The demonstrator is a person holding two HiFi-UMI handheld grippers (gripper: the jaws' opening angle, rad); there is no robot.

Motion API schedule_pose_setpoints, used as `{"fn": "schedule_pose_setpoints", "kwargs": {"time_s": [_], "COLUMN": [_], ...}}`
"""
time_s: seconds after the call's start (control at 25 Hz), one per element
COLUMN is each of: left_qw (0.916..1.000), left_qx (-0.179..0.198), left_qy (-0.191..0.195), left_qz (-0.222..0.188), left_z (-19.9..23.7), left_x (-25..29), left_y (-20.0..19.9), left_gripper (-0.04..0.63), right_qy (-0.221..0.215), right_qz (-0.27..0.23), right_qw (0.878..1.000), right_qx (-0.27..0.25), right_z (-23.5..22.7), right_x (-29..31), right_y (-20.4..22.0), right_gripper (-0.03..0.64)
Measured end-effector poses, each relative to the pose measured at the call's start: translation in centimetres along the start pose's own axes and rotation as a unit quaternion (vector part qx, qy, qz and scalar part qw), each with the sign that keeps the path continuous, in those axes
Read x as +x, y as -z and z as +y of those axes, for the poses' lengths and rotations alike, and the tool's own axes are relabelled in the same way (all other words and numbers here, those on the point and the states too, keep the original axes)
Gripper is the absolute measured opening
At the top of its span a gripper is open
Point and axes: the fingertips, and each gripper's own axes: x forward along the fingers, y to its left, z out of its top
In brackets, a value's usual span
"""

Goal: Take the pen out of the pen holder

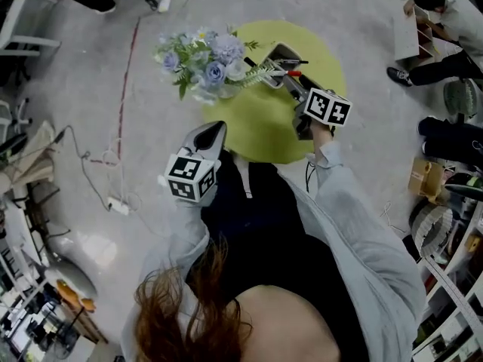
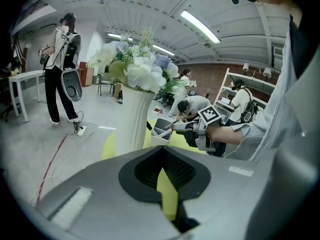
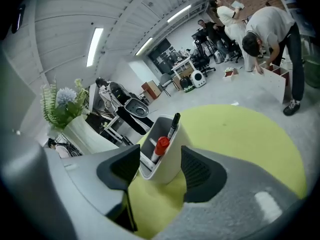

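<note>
Right gripper [image 3: 161, 170]: released, its jaws spread wide to either side of the pen holder [image 3: 162, 151]. The pads stand level with the holder's lower wall, and whether they touch it I cannot quite tell.
Left gripper [image 2: 162, 166]: clenched on nothing, held at the near edge of the round table [image 1: 260, 130], well apart from the holder, likely so that it does not get in the way.
Pen holder: a grey cup that leans in the right gripper view, on the far right part of the table, just right of the vase of flowers [image 1: 211, 62].
Red-capped pen [image 3: 161, 146]: inside the holder, its cap just above the rim and between the open jaws.
Black pen [image 3: 174, 124]: also in the holder, reaching higher at the far side.
Step in hand: lining up for the grab. The jaws sit low around the cup, so they probably need to rise to the caps before closing.
Risk: closing here would pinch the holder, not a pen.
</note>
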Motion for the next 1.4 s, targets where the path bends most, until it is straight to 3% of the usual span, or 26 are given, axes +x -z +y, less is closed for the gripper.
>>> {"fn": "schedule_pose_setpoints", "kwargs": {"time_s": [0.16, 0.28, 0.56, 0.88, 1.4], "left_qw": [0.9999, 0.9999, 0.9999, 0.9996, 0.9941], "left_qx": [-0.009, -0.01, 0.003, 0.007, 0.053], "left_qy": [-0.006, -0.003, 0.011, 0.026, 0.094], "left_qz": [-0.001, -0.002, -0.006, 0.002, 0.007], "left_z": [0.8, 1.0, 1.3, 1.4, -0.7], "left_x": [-0.1, 0.0, 0.3, 0.4, 1.8], "left_y": [0.3, 0.4, -0.1, 0.3, -1.7], "left_gripper": [0.02, 0.02, 0.02, 0.02, 0.02], "right_qy": [0.004, 0.01, -0.009, 0.014, 0.053], "right_qz": [-0.011, -0.02, -0.021, -0.041, -0.098], "right_qw": [1.0, 1.0, 1.0, 0.996, 0.987], "right_qx": [0.01, 0.011, 0.006, -0.075, -0.118], "right_z": [-0.3, -0.1, 1.5, 2.8, 4.3], "right_x": [0.8, 0.8, 0.7, 0.0, -5.4], "right_y": [-0.8, -1.2, -1.0, -1.7, -5.2], "right_gripper": [0.222, 0.092, 0.072, 0.069, 0.069]}}
